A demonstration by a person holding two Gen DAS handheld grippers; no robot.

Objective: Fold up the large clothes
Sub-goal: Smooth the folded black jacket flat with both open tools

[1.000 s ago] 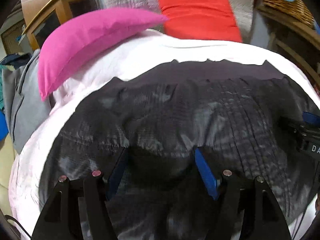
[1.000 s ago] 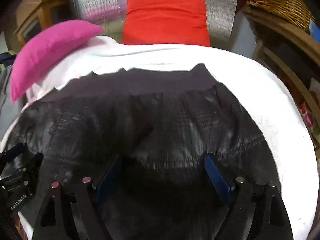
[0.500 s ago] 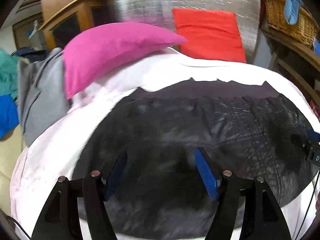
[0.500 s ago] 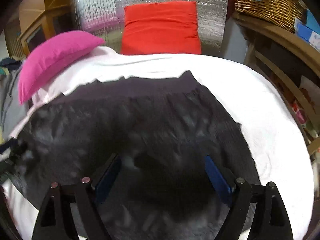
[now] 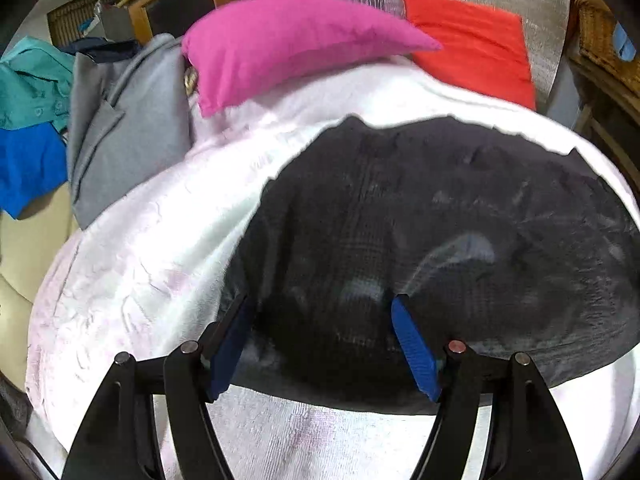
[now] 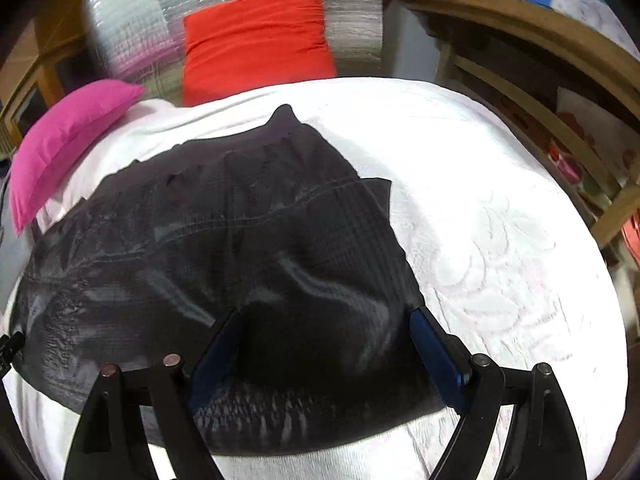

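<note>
Basically sitting mid-fold: black garment (image 5: 440,240) lying on the white bed (image 5: 140,260), left gripper (image 5: 320,344) and right gripper (image 6: 324,352) hovering with fingers apart, empty. Probably needing a fresh edge grab next.

A large garment (image 5: 440,240) lies spread on the bed (image 5: 140,260), with one pillow (image 5: 288,40) behind it to the left, another pillow (image 6: 256,36) propped behind it, and heaped clothes (image 5: 120,120) left of the bed.
</note>
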